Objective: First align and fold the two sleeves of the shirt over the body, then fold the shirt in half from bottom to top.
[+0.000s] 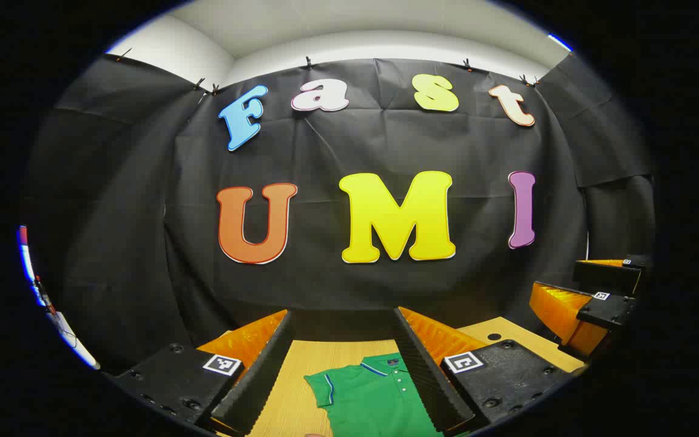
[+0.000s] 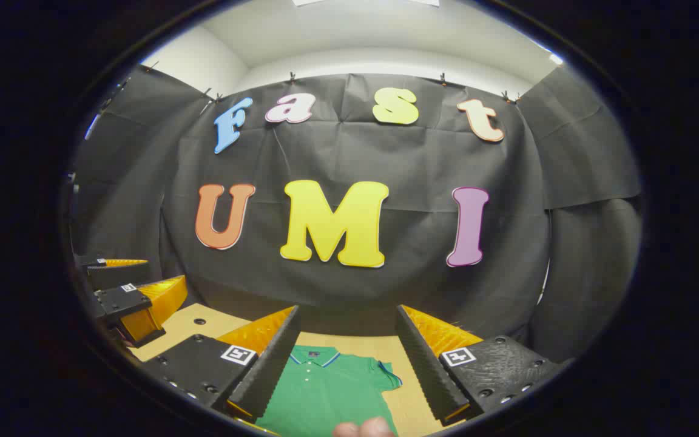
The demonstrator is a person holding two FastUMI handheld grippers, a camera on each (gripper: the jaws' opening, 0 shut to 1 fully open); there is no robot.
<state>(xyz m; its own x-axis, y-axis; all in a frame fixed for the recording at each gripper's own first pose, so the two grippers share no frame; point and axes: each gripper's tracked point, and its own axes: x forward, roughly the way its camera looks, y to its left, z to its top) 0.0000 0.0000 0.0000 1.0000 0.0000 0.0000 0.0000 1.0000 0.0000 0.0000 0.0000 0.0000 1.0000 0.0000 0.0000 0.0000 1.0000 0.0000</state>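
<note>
Left gripper view: both the left gripper (image 1: 343, 370) and right gripper (image 2: 346, 364) spread wide, empty, above the shirt (image 1: 374, 394).

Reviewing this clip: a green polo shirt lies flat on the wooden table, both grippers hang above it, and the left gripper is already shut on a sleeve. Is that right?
Not quite. In the left gripper view the left gripper is open, its fingers spread apart above the green polo shirt and pressing on nothing. The rest holds: the shirt lies flat on the wooden table, and the right gripper hangs above it.
</note>
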